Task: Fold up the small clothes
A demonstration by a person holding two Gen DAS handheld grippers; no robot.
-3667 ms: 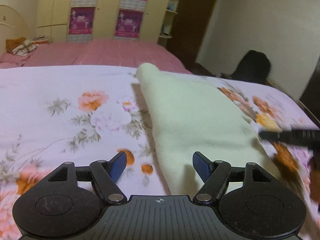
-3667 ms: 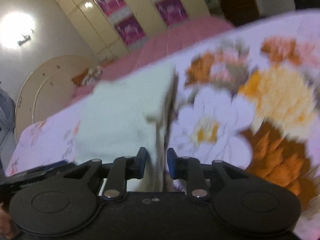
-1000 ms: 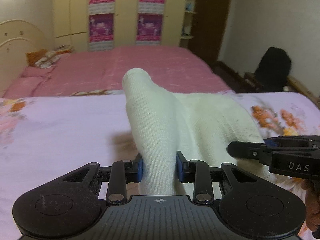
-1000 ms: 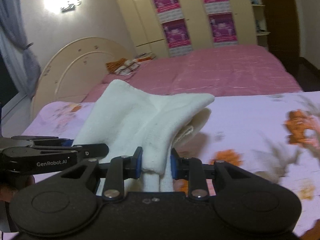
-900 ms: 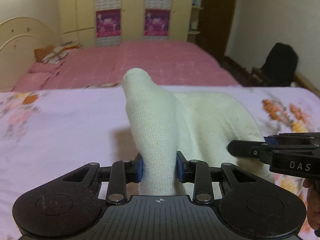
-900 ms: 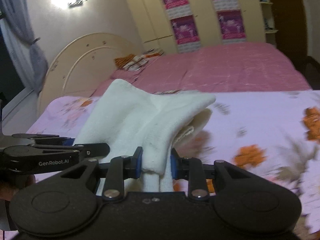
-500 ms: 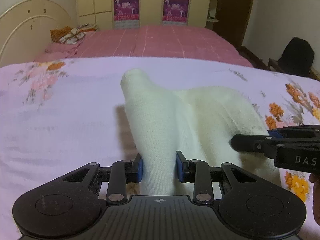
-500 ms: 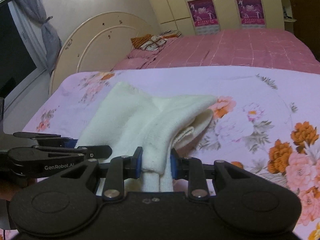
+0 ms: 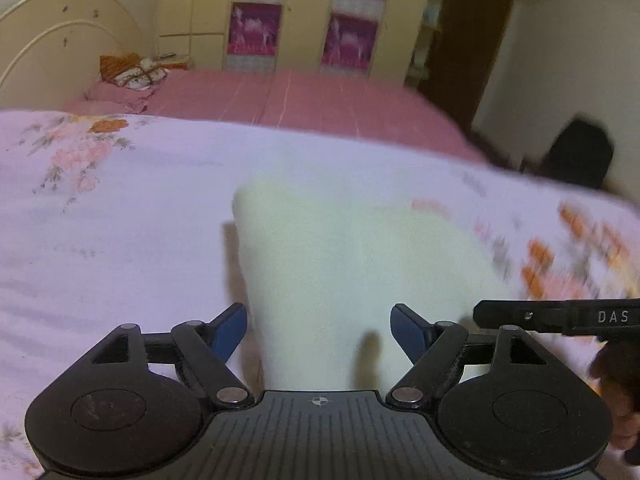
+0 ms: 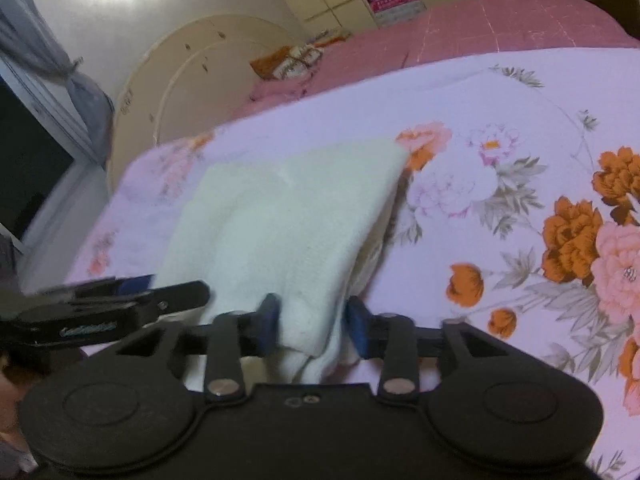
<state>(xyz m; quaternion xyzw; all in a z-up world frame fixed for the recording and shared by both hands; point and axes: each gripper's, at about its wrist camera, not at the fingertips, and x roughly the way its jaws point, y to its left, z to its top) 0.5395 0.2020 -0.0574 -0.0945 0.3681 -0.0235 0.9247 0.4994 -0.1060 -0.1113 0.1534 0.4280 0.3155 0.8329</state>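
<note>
A small cream knitted garment (image 9: pixel 340 264) lies folded over on the floral bedsheet (image 9: pixel 112 240). My left gripper (image 9: pixel 319 326) stands at its near left corner, jaws opening, blue pads clear of the cloth that still lies between them. In the right wrist view the same garment (image 10: pixel 288 216) spreads from near centre toward the upper left. My right gripper (image 10: pixel 312 326) is at the near right corner, jaws opening, and the cloth edge between them has slipped free of the pads. Each gripper shows at the edge of the other's view.
A pink bed (image 9: pixel 304 96) with a cream headboard (image 9: pixel 52 52) and a bundle of cloth (image 9: pixel 134 72) lies beyond the floral sheet. Wardrobe doors with posters (image 9: pixel 304 16) stand behind. A dark object (image 9: pixel 580 156) sits by the right wall. A window with a curtain (image 10: pixel 44 80) is at left.
Both grippers lowered the lifted garment onto the sheet, then let go: the left jaws spread wide and the right jaws parted. The cloth now lies flatter.
</note>
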